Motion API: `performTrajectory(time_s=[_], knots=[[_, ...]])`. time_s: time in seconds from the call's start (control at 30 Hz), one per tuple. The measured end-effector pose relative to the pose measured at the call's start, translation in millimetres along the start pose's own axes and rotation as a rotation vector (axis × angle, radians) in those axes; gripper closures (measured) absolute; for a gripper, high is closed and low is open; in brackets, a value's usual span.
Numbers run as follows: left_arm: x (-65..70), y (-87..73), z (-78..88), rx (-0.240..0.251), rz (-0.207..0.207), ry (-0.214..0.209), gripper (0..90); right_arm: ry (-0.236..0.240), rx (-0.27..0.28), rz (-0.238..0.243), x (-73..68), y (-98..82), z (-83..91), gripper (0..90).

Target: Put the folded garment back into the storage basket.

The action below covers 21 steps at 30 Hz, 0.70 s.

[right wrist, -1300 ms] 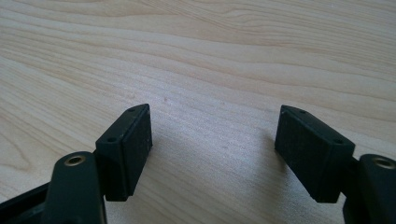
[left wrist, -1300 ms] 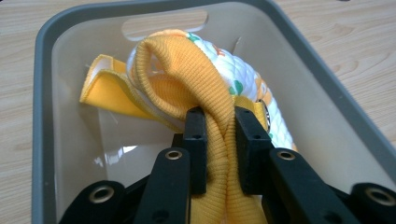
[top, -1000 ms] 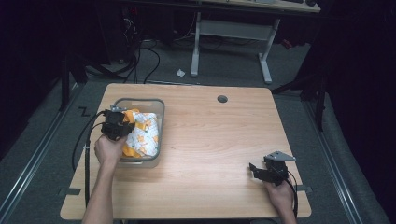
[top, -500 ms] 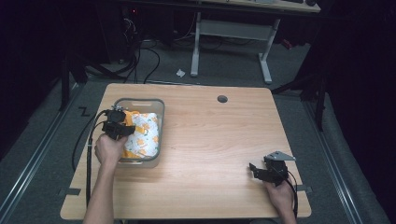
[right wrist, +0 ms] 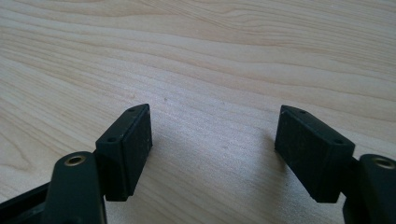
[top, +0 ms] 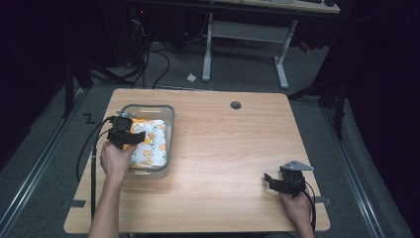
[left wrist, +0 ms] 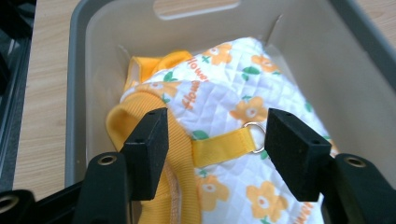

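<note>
While left gripper (left wrist: 212, 140) hovers spread over garment (left wrist: 233, 121) in bin (left wrist: 88, 60), jaws risk snagging strap ring (left wrist: 254, 137); right gripper (right wrist: 212, 149) spread, idle above table (right wrist: 210, 46).

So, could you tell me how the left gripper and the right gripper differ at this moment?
The left gripper hangs over the grey bin, while the right gripper sits above bare table near the front right corner. Between the left gripper's jaws lies the flowered quilted garment with its yellow strap; between the right gripper's jaws there is only wood. Both are open, gripping nothing.
</note>
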<state>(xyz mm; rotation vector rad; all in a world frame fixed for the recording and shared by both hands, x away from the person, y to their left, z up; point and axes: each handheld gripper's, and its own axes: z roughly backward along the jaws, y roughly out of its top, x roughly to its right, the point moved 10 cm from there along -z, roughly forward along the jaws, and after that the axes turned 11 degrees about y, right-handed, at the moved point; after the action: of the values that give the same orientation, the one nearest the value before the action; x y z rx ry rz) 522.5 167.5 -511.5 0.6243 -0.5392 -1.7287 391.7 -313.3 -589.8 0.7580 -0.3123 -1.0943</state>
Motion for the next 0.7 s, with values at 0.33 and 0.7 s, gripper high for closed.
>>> performTrajectory(time_s=[0.33, 0.7], knots=[[17.9, 10.1, 21.9, 0.086, -0.016, -0.036, 39.3, 0.000, 0.000, 0.000, 0.0, 0.0, 0.0, 27.6], [34.9, 15.0, 37.5, 0.138, -0.031, -0.075, 38.4, 0.000, 0.000, 0.000, 0.0, 0.0, 0.0, 27.6]])
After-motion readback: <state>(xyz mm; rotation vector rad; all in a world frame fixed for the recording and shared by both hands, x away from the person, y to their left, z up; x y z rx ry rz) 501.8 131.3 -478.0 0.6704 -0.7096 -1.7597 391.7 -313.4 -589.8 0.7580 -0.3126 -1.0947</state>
